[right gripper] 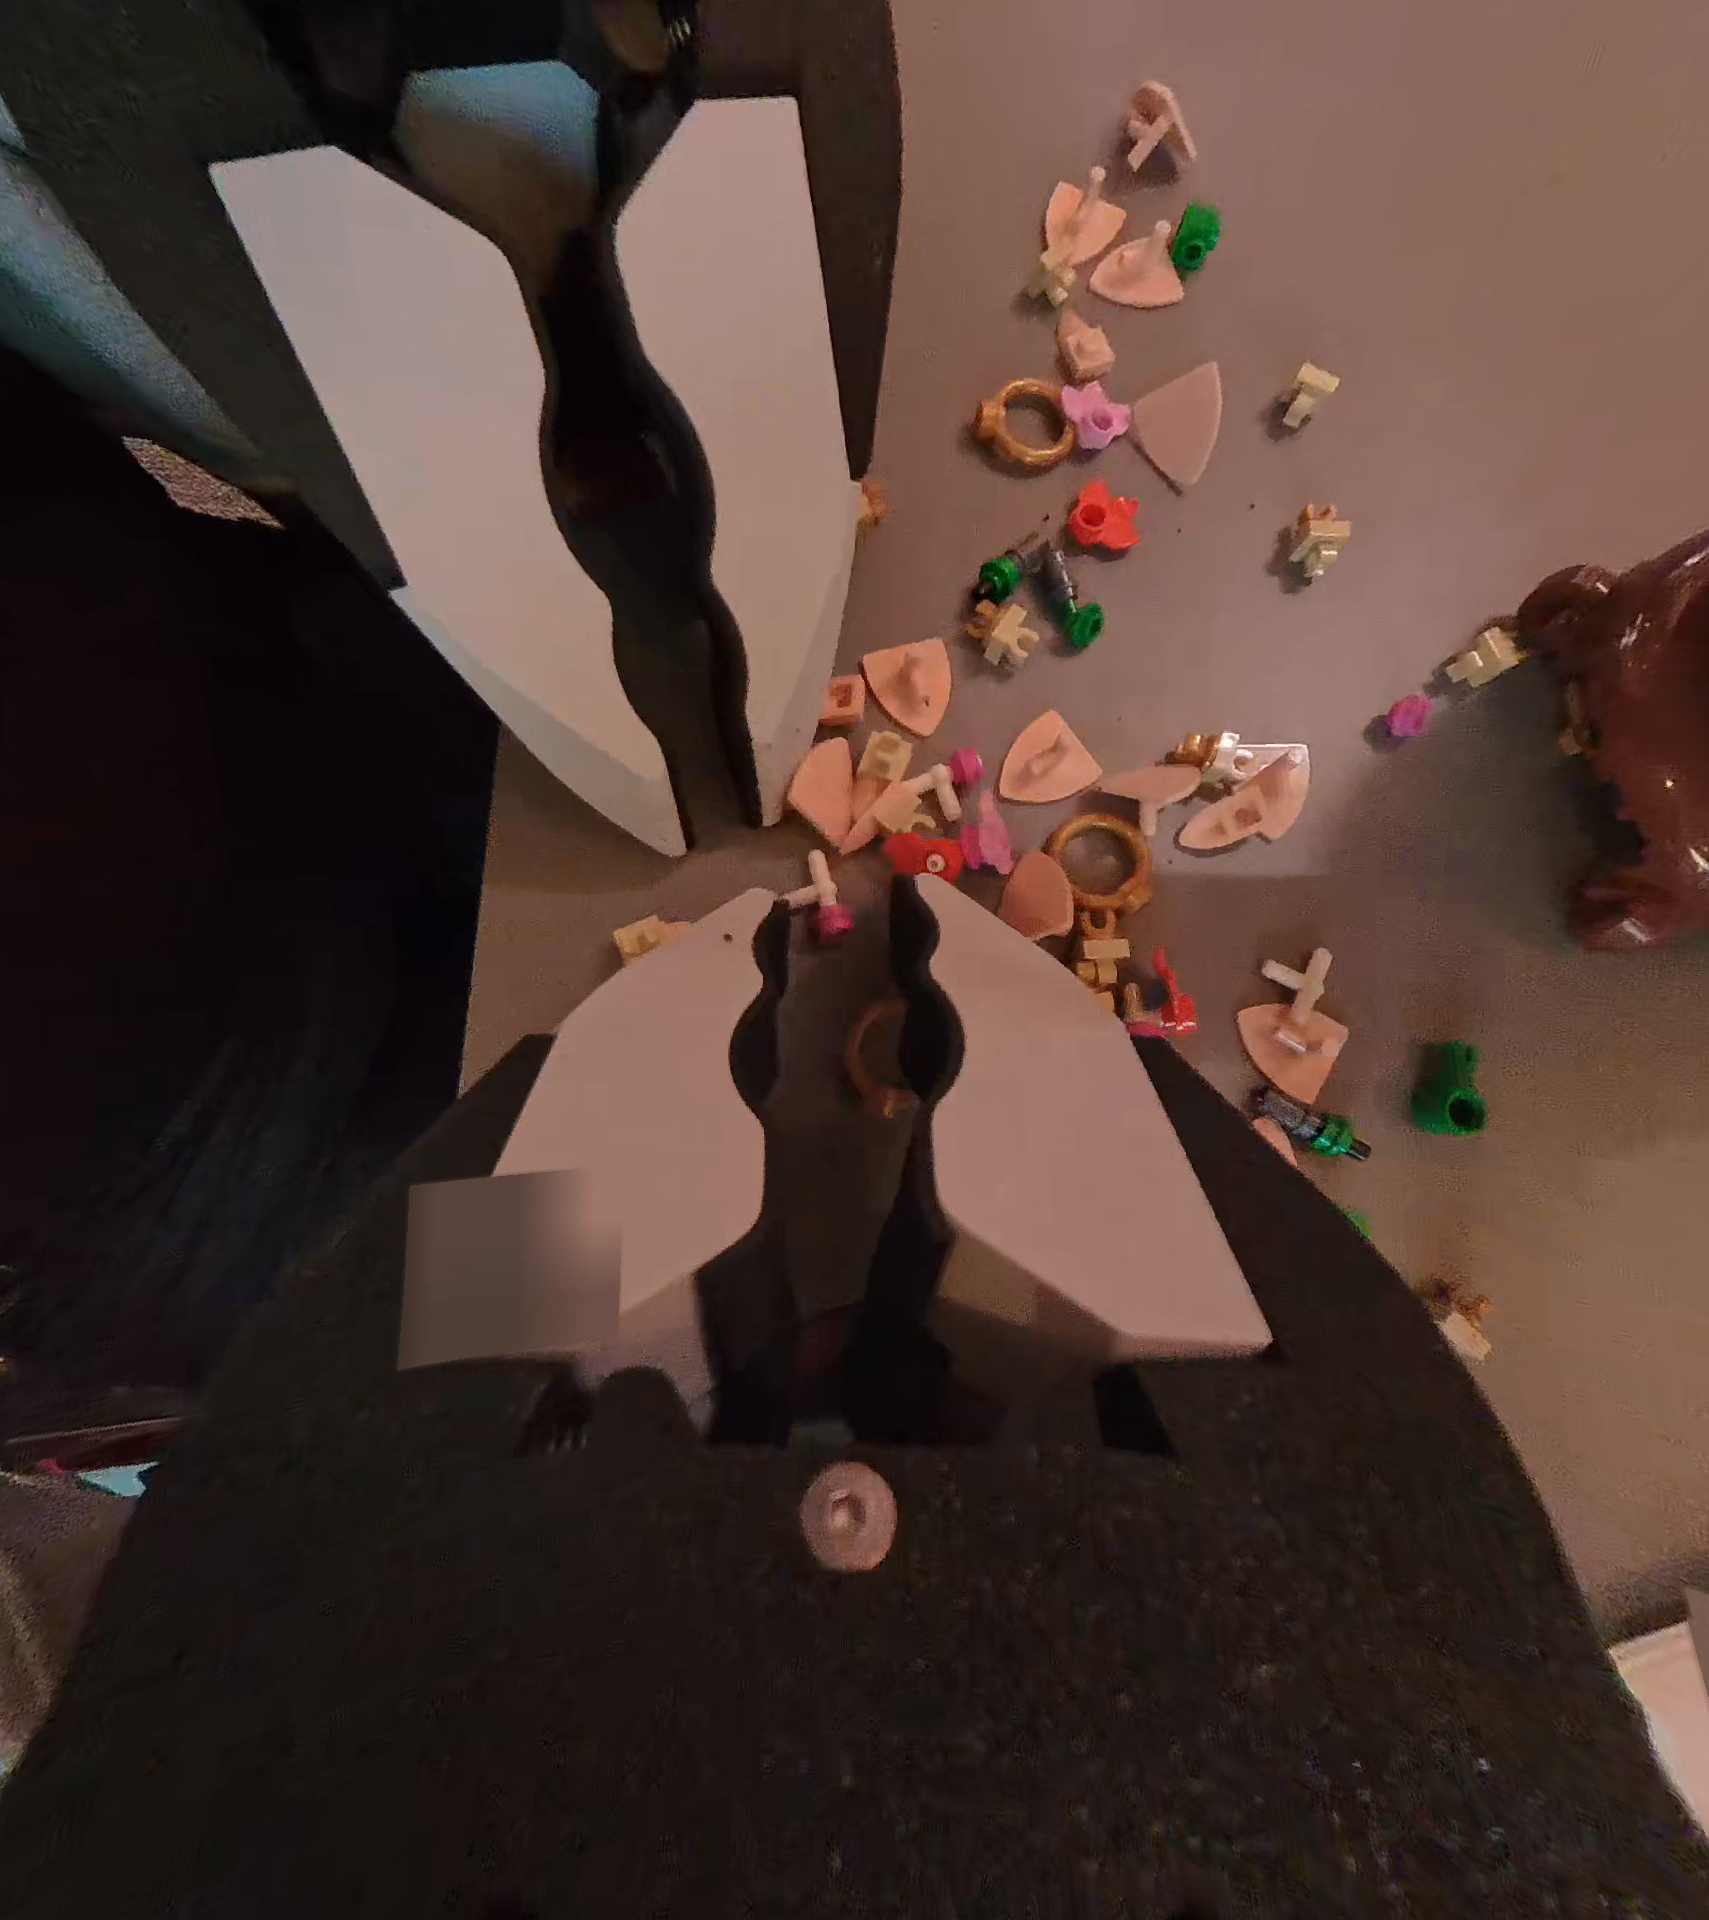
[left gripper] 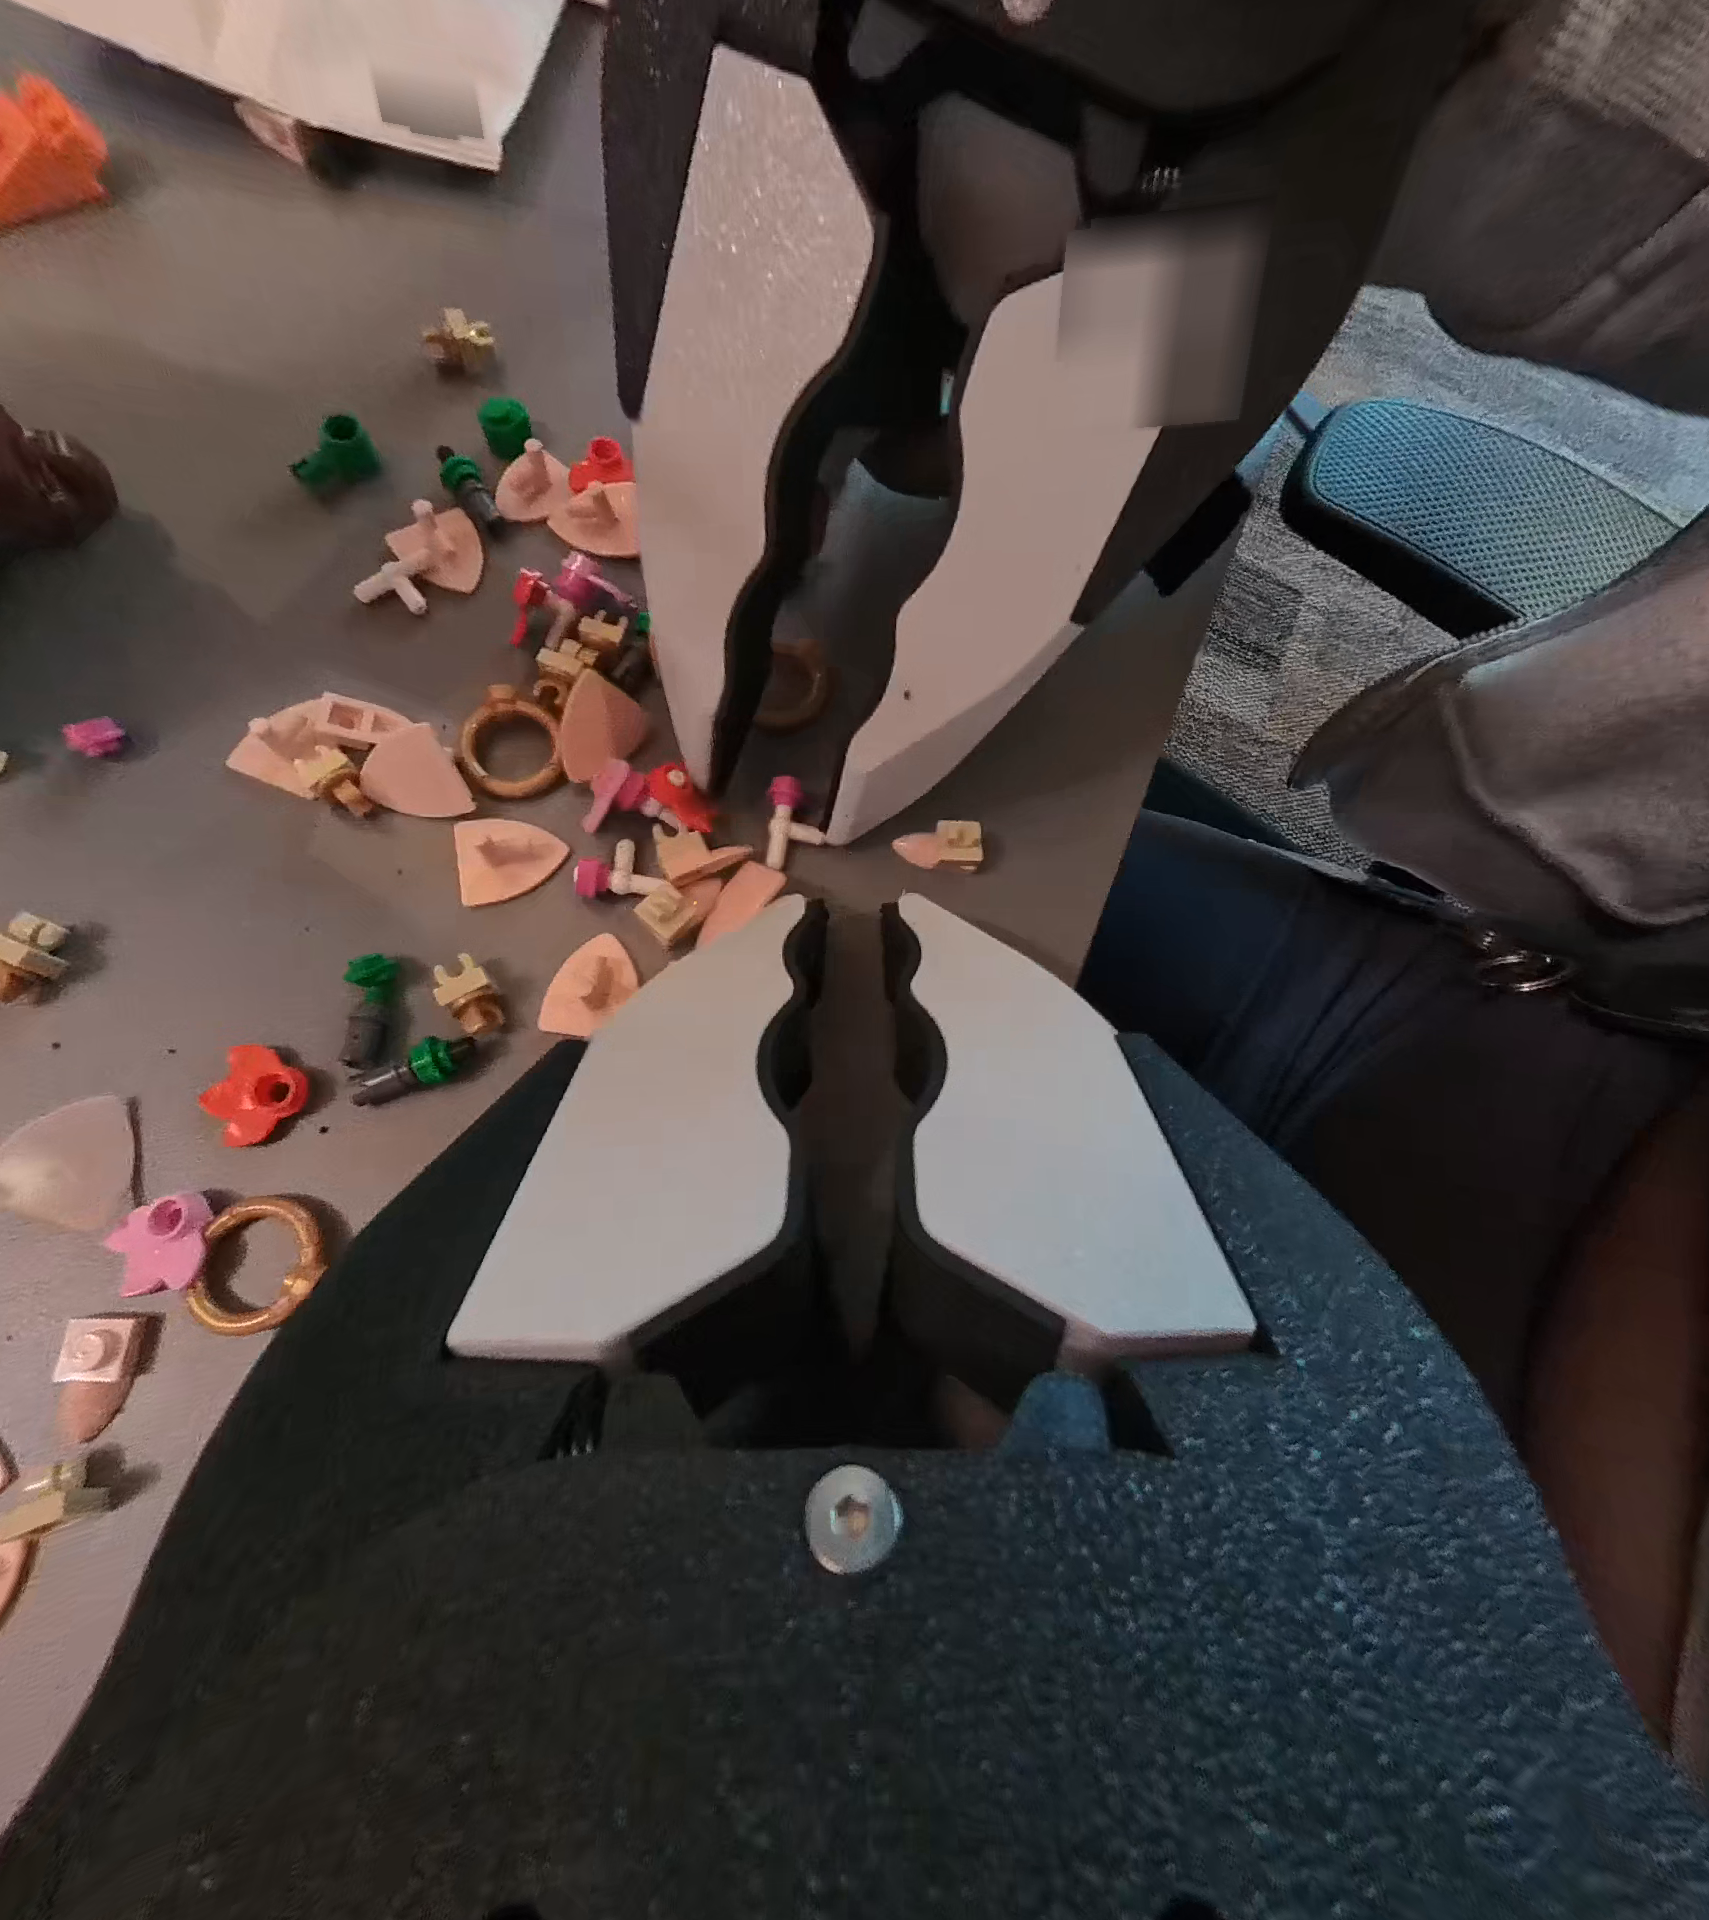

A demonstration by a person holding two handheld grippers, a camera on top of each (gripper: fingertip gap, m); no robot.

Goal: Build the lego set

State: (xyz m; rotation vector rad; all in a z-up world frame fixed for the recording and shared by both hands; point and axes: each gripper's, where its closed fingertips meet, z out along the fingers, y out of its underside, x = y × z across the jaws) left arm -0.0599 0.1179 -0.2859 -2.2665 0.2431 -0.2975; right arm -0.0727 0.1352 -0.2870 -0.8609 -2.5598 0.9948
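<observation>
Two grippers meet tip to tip over a scatter of lego pieces [left gripper: 611, 821] on a grey table [left gripper: 206, 312], near its front edge. The right gripper [left gripper: 777, 805] reaches in from the far side of the left wrist view with its fingers spread, tips down at the table; between those tips lies a small white peg with a magenta cap [left gripper: 784, 818], its long axis running roughly along the fingers, cap end toward the palm. A red flower piece [left gripper: 681, 792] sits just outside one tip. The left gripper [left gripper: 852, 909] hovers opposite, its fingers nearly together with a narrow gap and nothing seen between them. In the right wrist view the same peg [right gripper: 826, 902] lies at that gripper's own tips, and a gold ring [right gripper: 876, 1049] shows farther back between the fingers, apparently resting on the table. The right gripper looks the nearer to the peg; a pinch would likely need the tips to straddle its shaft. A brown vase-like piece [right gripper: 1681, 748] stands well apart
</observation>
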